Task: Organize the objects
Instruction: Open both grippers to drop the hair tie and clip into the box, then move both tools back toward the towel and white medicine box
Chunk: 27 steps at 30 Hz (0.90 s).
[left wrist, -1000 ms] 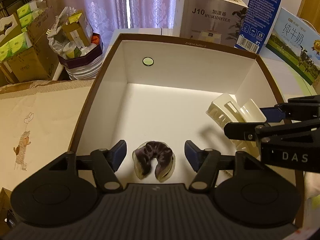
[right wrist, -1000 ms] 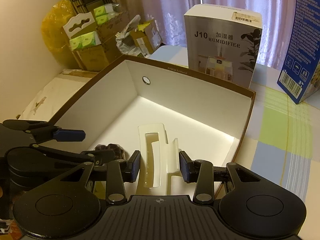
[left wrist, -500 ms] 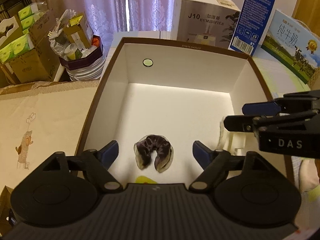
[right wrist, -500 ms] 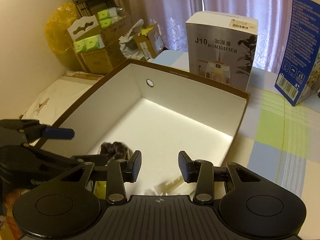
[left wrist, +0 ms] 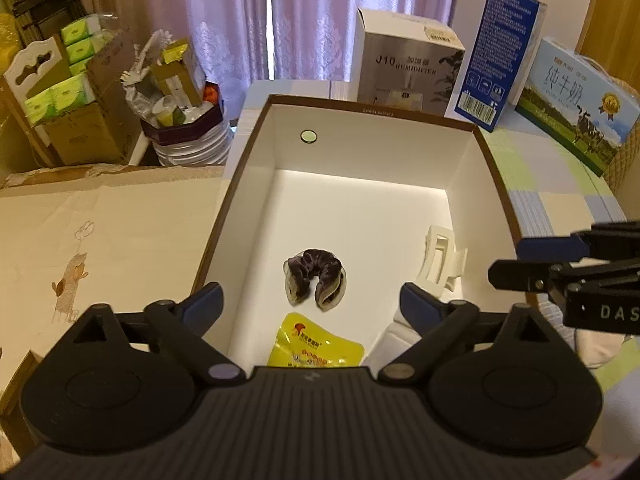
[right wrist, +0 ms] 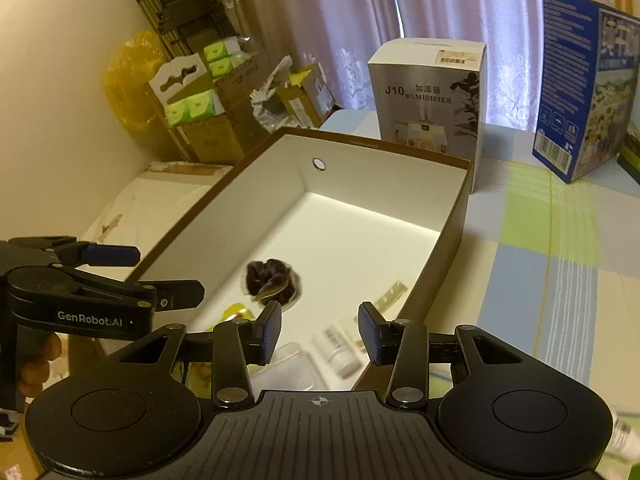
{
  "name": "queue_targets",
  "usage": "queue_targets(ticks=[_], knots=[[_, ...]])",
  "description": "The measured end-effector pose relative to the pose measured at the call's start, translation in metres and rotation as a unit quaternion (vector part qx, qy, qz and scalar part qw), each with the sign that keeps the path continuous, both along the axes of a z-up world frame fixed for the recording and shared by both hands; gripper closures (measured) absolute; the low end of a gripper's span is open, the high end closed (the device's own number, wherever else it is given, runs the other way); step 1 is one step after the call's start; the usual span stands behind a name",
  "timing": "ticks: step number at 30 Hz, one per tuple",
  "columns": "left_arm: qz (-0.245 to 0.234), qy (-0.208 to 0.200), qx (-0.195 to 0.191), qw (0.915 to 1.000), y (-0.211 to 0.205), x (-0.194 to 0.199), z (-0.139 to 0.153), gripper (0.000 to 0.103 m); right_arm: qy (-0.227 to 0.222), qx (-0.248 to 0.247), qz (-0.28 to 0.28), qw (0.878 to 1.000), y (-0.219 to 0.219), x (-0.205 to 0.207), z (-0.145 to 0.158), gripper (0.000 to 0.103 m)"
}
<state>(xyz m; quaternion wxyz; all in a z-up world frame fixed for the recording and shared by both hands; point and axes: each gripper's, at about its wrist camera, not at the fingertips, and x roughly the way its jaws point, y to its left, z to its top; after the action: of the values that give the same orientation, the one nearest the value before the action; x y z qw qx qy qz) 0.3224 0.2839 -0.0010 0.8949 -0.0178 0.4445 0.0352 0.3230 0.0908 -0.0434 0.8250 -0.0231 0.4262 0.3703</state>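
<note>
Scrunchie (left wrist: 315, 276) mid-box (left wrist: 256, 148), hair claw (left wrist: 440, 256) beside right wall

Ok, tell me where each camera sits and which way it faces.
Left wrist: sits behind the open left claw, looking forward and down into the brown-rimmed white cardboard box; the right claw enters from the right.
Right wrist: sits behind the open right claw, facing the box from its right side; the left claw enters from the left.
Both show the dark purple velvet scrunchie and the white J10 humidifier carton.
</note>
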Motion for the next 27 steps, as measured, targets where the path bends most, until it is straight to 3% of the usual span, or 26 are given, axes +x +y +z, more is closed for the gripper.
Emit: queue_targets(ticks=[12,27], knots=[[0.011,-0.009,-0.015,0.9998,-0.015,-0.054,0.021,0.009,0.005,0.025,-0.010,1.000,-0.029,-0.051,0.022,0.062],[-0.028,-0.006,-0.023,0.9993,-0.057,-0.115,0.027,0.009,0.015,0.037,-0.049,0.998,-0.082,-0.108,0.026,0.061]])
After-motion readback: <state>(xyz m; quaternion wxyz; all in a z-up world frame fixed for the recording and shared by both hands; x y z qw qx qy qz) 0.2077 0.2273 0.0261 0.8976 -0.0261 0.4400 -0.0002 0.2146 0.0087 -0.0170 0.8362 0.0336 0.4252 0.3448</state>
